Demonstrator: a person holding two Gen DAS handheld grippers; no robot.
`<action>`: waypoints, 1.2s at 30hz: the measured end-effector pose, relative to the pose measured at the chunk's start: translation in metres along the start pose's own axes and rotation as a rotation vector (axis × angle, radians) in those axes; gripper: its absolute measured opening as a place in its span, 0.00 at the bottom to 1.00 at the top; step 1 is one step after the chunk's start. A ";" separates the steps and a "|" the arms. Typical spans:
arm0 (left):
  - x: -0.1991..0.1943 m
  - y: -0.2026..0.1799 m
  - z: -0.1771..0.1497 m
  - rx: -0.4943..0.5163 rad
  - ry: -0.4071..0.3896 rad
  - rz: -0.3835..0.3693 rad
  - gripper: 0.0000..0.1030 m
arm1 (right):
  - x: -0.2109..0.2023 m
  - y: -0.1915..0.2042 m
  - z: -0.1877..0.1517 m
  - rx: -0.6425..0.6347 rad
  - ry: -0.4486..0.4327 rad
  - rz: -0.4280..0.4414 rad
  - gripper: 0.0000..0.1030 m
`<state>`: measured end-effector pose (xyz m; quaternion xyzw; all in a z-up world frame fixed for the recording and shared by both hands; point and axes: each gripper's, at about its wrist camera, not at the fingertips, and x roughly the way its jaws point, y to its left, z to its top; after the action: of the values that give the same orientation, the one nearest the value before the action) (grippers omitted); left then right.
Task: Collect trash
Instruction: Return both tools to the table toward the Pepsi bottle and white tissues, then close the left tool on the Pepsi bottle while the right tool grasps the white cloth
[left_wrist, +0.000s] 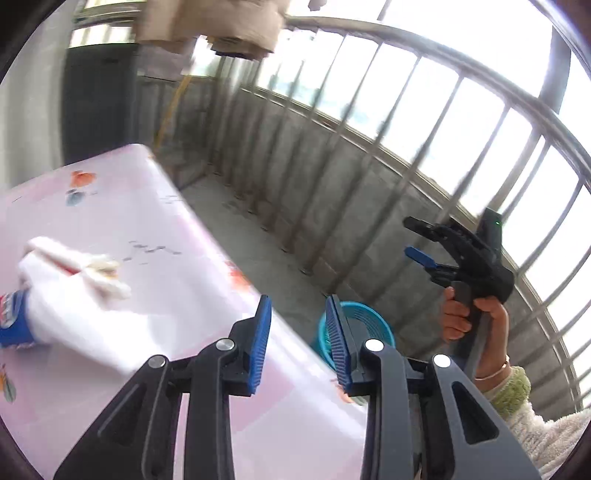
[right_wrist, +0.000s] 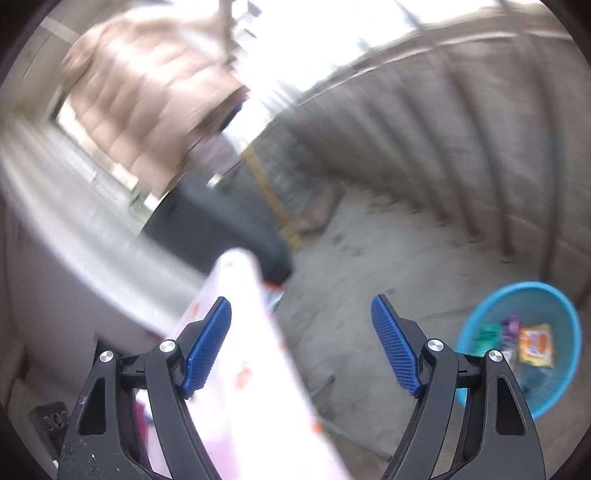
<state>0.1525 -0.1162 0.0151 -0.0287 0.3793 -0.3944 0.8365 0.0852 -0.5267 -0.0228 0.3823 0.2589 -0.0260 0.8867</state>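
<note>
while both grippers hang in the air over the balcony, neither one has anything in it. the left gripper (left_wrist: 298, 332) has its blue pads (left_wrist: 258, 343) parted by a modest gap, with nothing between them; past that gap, just beyond the table's edge, sits the rim of the blue basket (left_wrist: 384, 332). the right gripper (right_wrist: 301, 339) stands much wider, its jaws spread and bare (from the left wrist view you can see it raised off to the right, the person's hand (left_wrist: 465, 314) wrapped around its grip, a bracelet and a fuzzy pale sleeve below).

to the left of the left gripper, lying on the pink flowered table (left_wrist: 184, 273), is a crumpled white bag (left_wrist: 70, 291) with a blue and red printed end, blurred, well apart from the pads. the table's edge runs up between the right gripper's fingers.

off to the right of the right gripper, down on the concrete floor (right_wrist: 369, 258), the blue basket (right_wrist: 554, 295) shows its inside: an orange wrapper (right_wrist: 535, 345), something green and something purple lie in it, too blurred to name. a low concrete wall with metal railings (left_wrist: 424, 110) stands behind.
</note>
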 end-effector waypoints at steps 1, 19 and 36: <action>-0.016 0.022 -0.006 -0.061 -0.035 0.027 0.29 | 0.016 0.024 -0.002 -0.039 0.044 0.041 0.73; -0.097 0.262 -0.082 -0.678 -0.197 0.069 0.29 | 0.286 0.251 -0.130 -0.290 0.705 0.170 0.73; -0.098 0.249 -0.109 -0.720 -0.232 0.008 0.30 | 0.207 0.232 -0.225 -0.141 0.951 0.278 0.49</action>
<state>0.2006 0.1490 -0.0887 -0.3637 0.3965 -0.2267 0.8119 0.2217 -0.1759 -0.0974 0.3218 0.5820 0.2871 0.6894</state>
